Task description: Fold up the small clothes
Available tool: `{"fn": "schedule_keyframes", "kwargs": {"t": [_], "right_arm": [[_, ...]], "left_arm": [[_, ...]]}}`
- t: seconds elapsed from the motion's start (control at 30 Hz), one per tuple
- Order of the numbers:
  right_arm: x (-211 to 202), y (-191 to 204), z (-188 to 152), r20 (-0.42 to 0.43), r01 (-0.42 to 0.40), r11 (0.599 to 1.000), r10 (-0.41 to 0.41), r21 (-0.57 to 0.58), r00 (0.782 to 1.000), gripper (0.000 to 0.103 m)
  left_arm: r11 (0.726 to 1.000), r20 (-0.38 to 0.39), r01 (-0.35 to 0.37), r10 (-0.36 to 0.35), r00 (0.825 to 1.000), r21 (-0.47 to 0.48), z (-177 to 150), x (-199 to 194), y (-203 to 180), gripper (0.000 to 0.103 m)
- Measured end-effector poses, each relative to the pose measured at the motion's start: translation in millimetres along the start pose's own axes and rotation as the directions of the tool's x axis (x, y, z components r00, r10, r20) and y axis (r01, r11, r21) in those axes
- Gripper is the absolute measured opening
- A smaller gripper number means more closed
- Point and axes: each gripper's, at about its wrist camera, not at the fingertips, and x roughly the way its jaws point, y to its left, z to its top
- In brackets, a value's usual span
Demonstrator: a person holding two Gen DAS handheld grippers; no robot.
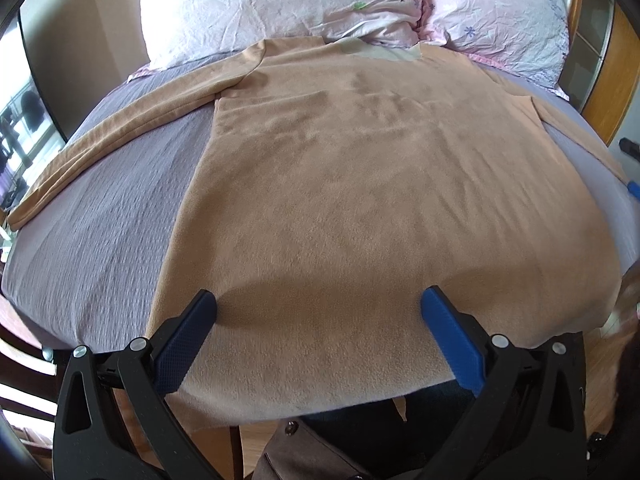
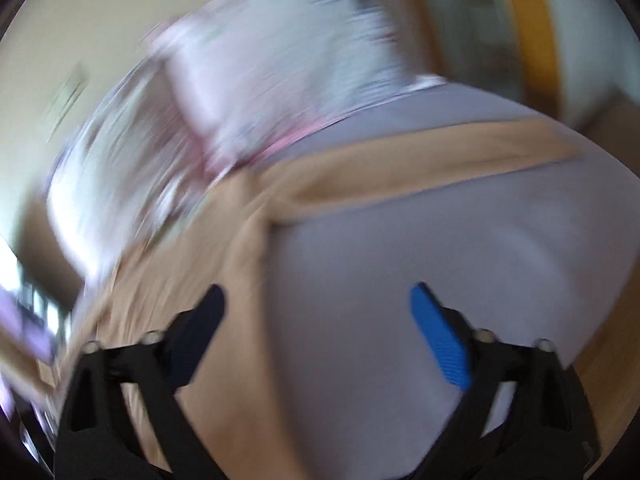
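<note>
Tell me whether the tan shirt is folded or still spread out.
Spread out. The tan shirt lies flat on the bed, its left sleeve stretched sideways; no fold shows. Both claws are open, holding nothing.

The left wrist camera is sitting just behind the left tongs (image 1: 318, 304), looking low along them from the foot of the bed (image 1: 100, 220), facing the pillows (image 1: 280, 4) beyond the tips; the tan shirt (image 1: 360, 184) is lying close beneath. The right wrist camera is riding behind the right tongs (image 2: 318, 300), tilting and blurring, with the shirt (image 2: 192, 292) under its left finger. Both views are sharing the shirt, bed (image 2: 440, 248) and pillows (image 2: 280, 80).
</note>
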Motion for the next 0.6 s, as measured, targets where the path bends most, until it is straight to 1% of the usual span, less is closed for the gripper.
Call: {"fn": "schedule_keyframes", "kwargs": {"t": [0.03,0.07,0.13,0.17,0.2,0.23,0.3,0.33,0.37,0.4,0.47,0.5,0.53,0.57,0.6], "right_arm": [[3,-33,26,0.007,0.049,0.994,-0.050,0.102,0.999,0.064],[5,-56,42,0.008,0.083,0.981,-0.085,0.173,0.996,0.054],[12,-105,69,0.006,0.134,0.935,-0.144,0.327,0.990,0.044],[17,-130,81,-0.011,0.156,0.901,-0.166,0.404,0.986,0.040],[22,-147,87,-0.024,0.163,0.872,-0.171,0.461,0.985,0.039],[29,-164,94,-0.032,0.147,0.846,-0.152,0.512,0.988,0.039],[40,-175,101,-0.049,0.157,0.826,-0.155,0.541,0.987,0.039],[45,-180,103,-0.057,0.165,0.815,-0.160,0.555,0.985,0.038],[49,-184,106,-0.039,0.150,0.807,-0.156,0.572,0.987,0.035],[52,-184,108,-0.037,0.155,0.805,-0.163,0.573,0.986,0.035],[57,-183,112,-0.023,0.157,0.802,-0.177,0.577,0.984,0.033],[61,-183,114,-0.019,0.168,0.806,-0.191,0.568,0.981,0.029],[67,-185,118,-0.037,0.200,0.809,-0.216,0.553,0.976,0.006],[67,-188,119,-0.042,0.210,0.809,-0.224,0.548,0.974,0.005],[65,-185,121,-0.034,0.213,0.815,-0.232,0.539,0.972,0.004]], "left_arm": [[1.000,0.026,0.016,-0.016,1.000,0.013,1,1,1,0.102],[0.999,0.042,0.027,-0.027,0.999,0.019,1,1,3,0.102],[0.998,0.078,0.064,-0.065,0.995,0.014,4,1,8,0.102],[0.995,0.106,0.095,-0.094,0.990,0.002,6,-1,13,0.102],[0.994,0.139,0.113,-0.111,0.984,-0.009,10,-5,16,0.102],[0.993,0.197,0.118,-0.112,0.974,-0.020,14,-11,21,0.102],[0.995,0.281,0.092,-0.079,0.957,-0.035,21,-18,28,0.102],[0.996,0.307,0.083,-0.067,0.949,-0.041,23,-21,30,0.102],[0.996,0.339,0.069,-0.047,0.940,-0.054,28,-24,35,0.102],[0.996,0.358,0.057,-0.028,0.933,-0.070,33,-25,40,0.102],[0.993,0.369,0.047,-0.004,0.929,-0.107,41,-25,52,0.102],[0.990,0.374,0.047,0.007,0.927,-0.135,45,-23,62,0.102],[0.983,0.379,0.049,0.021,0.925,-0.174,46,-23,73,0.102],[0.978,0.383,0.053,0.030,0.923,-0.202,47,-23,82,0.102],[0.967,0.393,0.069,0.035,0.919,-0.247,48,-22,96,0.102]]}}
